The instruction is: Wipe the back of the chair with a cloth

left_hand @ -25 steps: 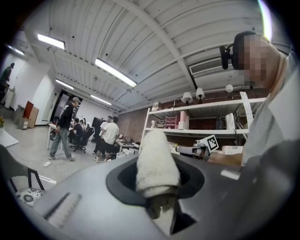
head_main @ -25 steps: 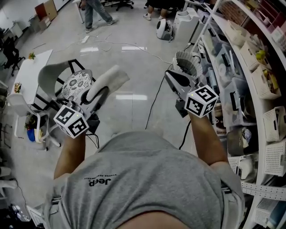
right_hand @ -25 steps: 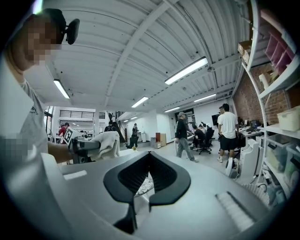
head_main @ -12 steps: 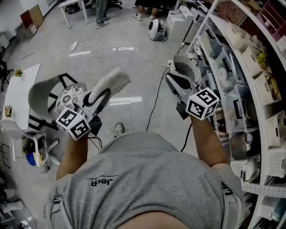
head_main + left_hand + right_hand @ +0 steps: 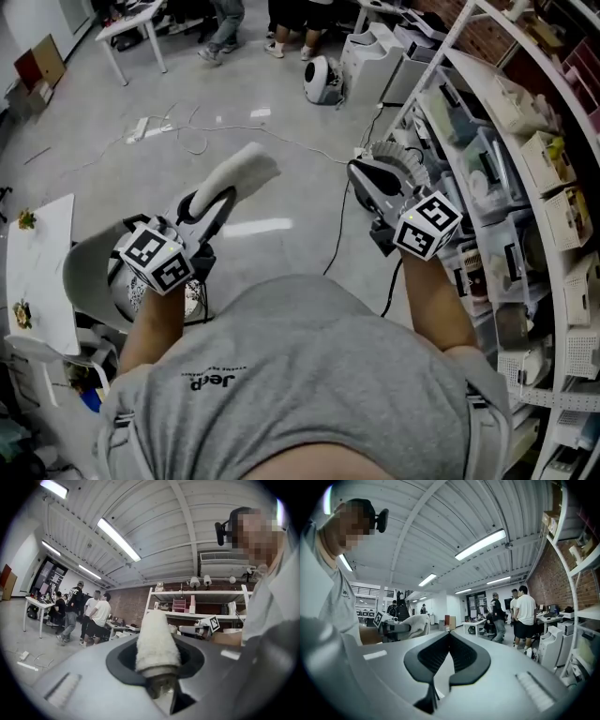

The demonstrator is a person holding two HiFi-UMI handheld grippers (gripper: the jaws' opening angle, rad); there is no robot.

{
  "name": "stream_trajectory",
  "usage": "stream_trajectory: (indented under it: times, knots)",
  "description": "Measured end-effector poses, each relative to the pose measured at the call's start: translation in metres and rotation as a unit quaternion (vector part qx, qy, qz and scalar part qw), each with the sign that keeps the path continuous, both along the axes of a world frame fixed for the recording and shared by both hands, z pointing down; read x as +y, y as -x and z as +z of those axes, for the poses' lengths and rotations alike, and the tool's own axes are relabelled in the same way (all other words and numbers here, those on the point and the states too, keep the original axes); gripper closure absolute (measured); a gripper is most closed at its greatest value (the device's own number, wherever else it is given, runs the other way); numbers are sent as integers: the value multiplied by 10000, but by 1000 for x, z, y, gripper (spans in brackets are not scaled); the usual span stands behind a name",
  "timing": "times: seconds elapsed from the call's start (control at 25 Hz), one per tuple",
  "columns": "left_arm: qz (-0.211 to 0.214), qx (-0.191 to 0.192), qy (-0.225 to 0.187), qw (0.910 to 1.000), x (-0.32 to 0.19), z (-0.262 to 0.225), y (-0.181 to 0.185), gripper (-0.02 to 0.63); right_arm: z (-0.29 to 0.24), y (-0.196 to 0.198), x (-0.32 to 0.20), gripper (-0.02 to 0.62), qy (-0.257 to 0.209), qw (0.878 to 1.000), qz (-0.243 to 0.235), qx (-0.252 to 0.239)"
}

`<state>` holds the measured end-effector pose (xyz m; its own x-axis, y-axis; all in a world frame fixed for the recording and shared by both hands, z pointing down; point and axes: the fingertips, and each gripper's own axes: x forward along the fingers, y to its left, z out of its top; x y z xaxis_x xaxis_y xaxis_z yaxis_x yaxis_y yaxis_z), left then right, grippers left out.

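A rolled white cloth (image 5: 242,172) sticks forward out of my left gripper (image 5: 217,194), which is shut on it and held up at chest height. In the left gripper view the cloth (image 5: 157,641) fills the gap between the dark jaws of that gripper (image 5: 158,666). The chair stands on the floor at lower left: a curved grey back (image 5: 84,272) and a patterned seat cushion (image 5: 128,298), partly hidden behind my left forearm. My right gripper (image 5: 361,171) is held up at the right, shut with nothing in it; its jaws (image 5: 449,637) meet at the tips.
White shelving (image 5: 525,187) packed with bins runs down the right side. A white table (image 5: 42,272) stands left of the chair. A black cable (image 5: 333,234) crosses the floor ahead. A white device (image 5: 322,80) and standing people (image 5: 225,19) are farther off.
The view has swung so the chair has slid from upper left down under my left forearm. Both grippers keep their pose, the cloth still held in the left one.
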<state>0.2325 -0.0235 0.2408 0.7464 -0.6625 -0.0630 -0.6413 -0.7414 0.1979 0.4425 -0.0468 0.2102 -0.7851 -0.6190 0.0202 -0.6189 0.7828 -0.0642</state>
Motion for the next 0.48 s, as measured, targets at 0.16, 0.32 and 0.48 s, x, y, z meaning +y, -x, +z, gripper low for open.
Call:
stream_trajectory:
  times: [0.16,0.32,0.48]
  knots:
    - [30,29,106,9999,-46,7,13,448,9,9,-45,591,150,9999,49,30]
    - [-37,2,316,9995,-82,22,13,448,20,3,-88,591,288,9995,51,-68]
    - [-281,-103,434,9986,-123,34,6,448,34,-5,-138,591,383,9990,-168,-167]
